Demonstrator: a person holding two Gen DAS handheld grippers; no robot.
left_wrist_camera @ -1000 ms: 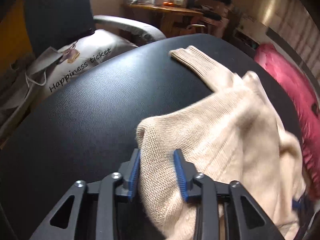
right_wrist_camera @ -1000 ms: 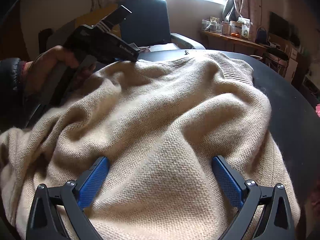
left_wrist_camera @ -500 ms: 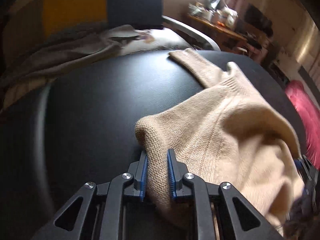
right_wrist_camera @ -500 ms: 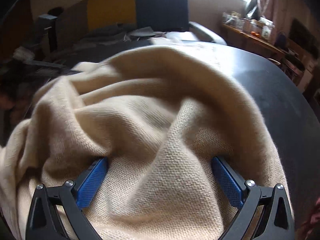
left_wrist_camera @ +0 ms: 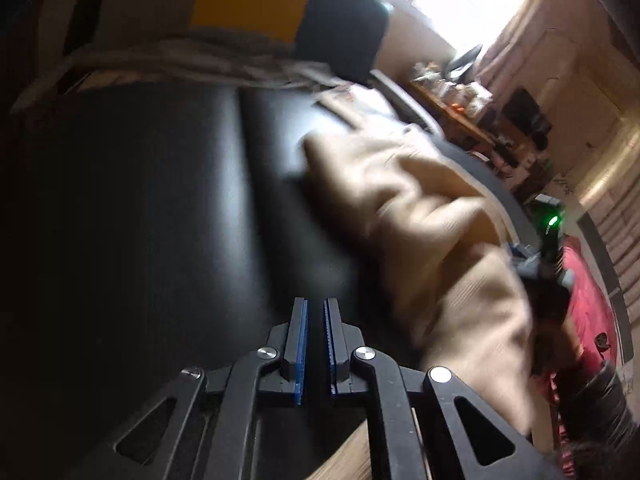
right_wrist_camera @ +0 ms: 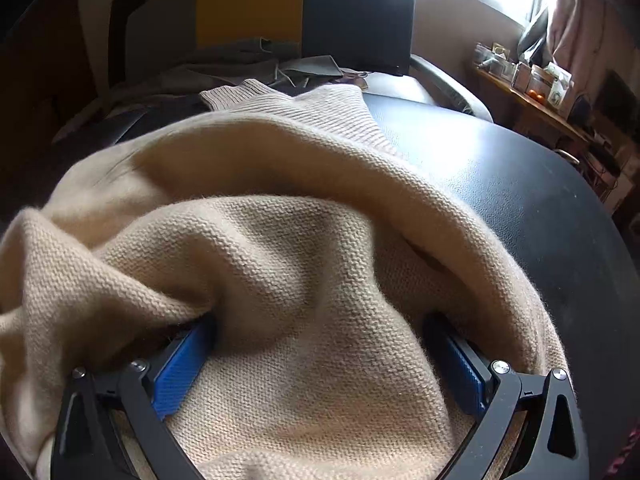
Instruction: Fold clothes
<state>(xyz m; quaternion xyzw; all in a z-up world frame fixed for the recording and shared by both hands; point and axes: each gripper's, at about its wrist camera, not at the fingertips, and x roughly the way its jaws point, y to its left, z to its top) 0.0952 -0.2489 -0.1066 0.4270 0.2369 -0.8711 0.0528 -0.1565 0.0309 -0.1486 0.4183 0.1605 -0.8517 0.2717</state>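
The left gripper has just been closing its jaws; they stand nearly together over the black surface, nothing between them. The beige knit sweater, blurred, lies at centre right of that frame, apart from the jaws. The right gripper has jaws spread wide, sweater bunched between them, apparently pressing both blue pads. An office chair stands at upper centre.

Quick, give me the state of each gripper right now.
Left gripper: jaws have just been closing, now nearly shut, nothing between them.
Right gripper: jaws wide, with the beige sweater bunched between them.
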